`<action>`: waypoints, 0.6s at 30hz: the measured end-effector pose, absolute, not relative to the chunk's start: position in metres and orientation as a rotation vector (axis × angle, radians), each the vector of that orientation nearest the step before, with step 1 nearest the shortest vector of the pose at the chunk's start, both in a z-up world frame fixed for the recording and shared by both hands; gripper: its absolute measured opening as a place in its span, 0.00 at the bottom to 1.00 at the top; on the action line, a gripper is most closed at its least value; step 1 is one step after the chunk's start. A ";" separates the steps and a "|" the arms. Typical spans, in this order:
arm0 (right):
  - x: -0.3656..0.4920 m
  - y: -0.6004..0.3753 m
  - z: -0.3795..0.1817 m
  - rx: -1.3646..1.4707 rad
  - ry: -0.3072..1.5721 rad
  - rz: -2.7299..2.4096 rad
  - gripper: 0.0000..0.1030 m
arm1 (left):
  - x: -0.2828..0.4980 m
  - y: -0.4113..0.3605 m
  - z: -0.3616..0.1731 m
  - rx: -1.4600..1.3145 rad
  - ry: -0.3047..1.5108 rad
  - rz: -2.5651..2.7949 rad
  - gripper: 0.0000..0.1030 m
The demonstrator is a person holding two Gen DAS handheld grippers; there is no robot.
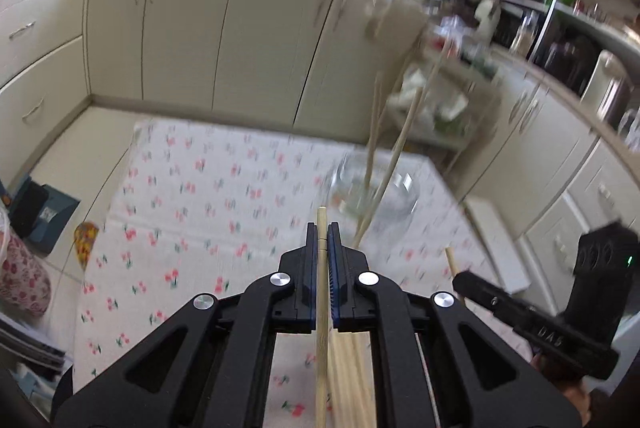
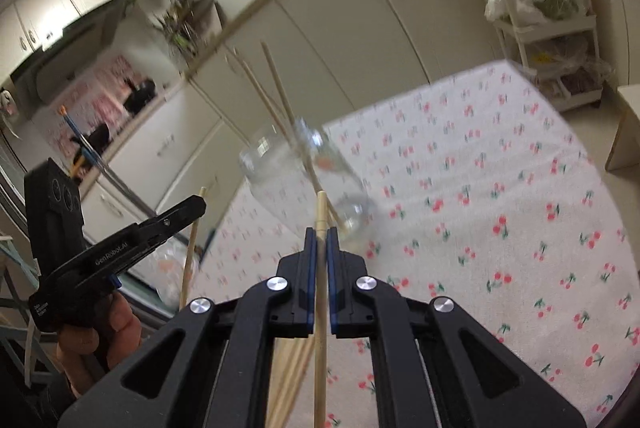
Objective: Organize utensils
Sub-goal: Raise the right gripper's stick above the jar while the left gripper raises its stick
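with each claw clamped on a chopstick just short of the glass jar [image 1: 372, 187], left claw [image 1: 322, 248] and right claw [image 2: 320, 248] are mid-delivery; next, tips must be lowered into its mouth.

A: Where is the glass jar [image 1: 370, 187]?

B: On the tablecloth [image 1: 208, 195], ahead of both grippers, chopsticks [image 1: 404, 135] standing in it.

A: And behind?

B: Base cabinets [image 1: 260, 39]. A shelf rack [image 2: 548, 27] stands right of the cloth.

A: The grippers?

B: Left gripper [image 1: 322, 240] and right gripper [image 2: 321, 240] each have one chopstick [image 1: 321, 308] between the jaws; more lie on the cloth beneath.
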State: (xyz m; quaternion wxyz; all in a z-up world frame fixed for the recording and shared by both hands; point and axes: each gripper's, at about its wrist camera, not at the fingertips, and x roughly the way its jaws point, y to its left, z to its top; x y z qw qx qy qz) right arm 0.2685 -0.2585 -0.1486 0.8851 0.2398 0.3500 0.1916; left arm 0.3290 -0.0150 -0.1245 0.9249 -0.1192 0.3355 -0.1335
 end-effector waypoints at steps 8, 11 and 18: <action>0.268 -0.270 -0.091 0.565 0.477 0.377 0.06 | 0.330 -0.013 -0.071 -0.318 0.510 -0.303 0.05; 0.271 -0.273 -0.075 0.582 0.405 0.366 0.06 | 0.327 -0.019 -0.058 -0.327 0.467 -0.310 0.05; 0.285 -0.273 -0.055 0.639 0.292 0.328 0.06 | 0.340 -0.029 -0.036 -0.374 0.365 -0.322 0.05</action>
